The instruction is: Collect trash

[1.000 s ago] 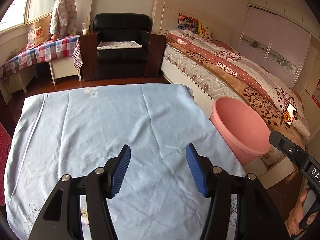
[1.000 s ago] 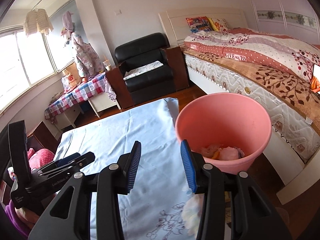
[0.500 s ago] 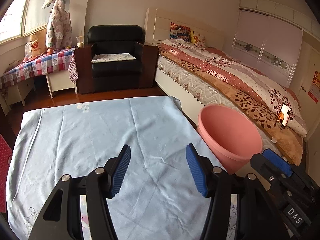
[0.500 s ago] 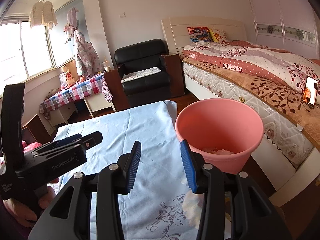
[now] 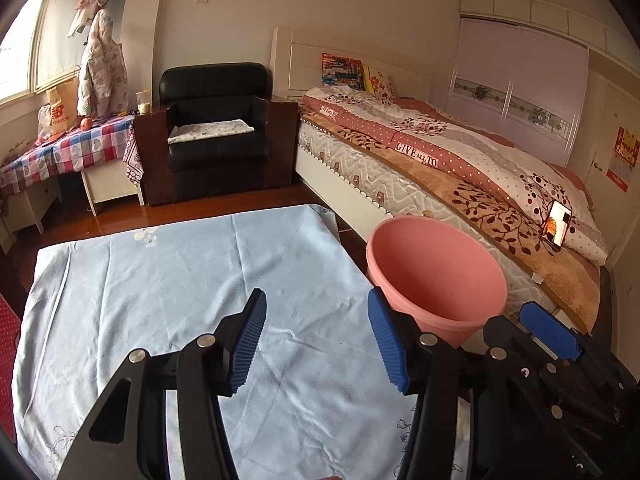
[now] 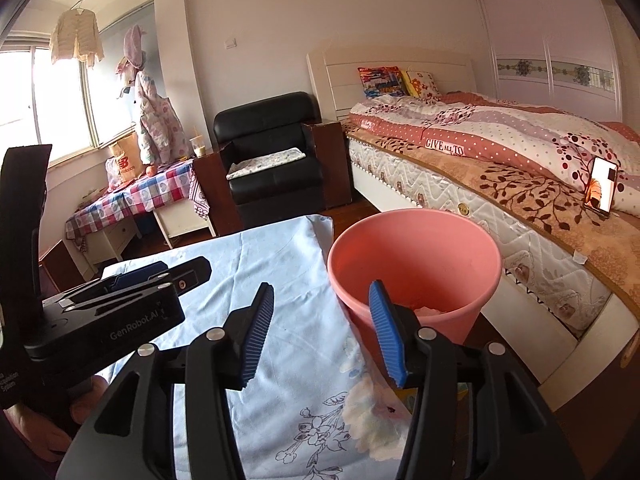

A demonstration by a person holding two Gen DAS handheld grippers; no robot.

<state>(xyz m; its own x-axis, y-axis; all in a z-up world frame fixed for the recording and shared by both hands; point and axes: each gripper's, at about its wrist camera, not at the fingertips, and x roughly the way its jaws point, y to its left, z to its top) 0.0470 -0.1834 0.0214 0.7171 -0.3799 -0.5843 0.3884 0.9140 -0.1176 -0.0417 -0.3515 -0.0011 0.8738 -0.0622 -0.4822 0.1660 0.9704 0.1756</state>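
A round pink plastic bucket (image 6: 416, 264) stands upright, mouth up, just beside the table (image 5: 160, 280), whose wrinkled pale blue cloth carries a floral print. Pale crumpled trash (image 6: 430, 311) lies inside it. Left gripper (image 5: 316, 340) and right gripper (image 6: 320, 330) hover with ribbed blue jaws open, empty. A bed (image 6: 520, 168) stands behind.

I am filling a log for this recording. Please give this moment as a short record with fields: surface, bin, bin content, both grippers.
surface: light blue cloth, no loose trash seen on it
bin: pink bucket, beside the cloth's right edge, upright
bin content: pale crumpled trash at the bottom
left gripper: open, holding nothing
right gripper: open, holding nothing
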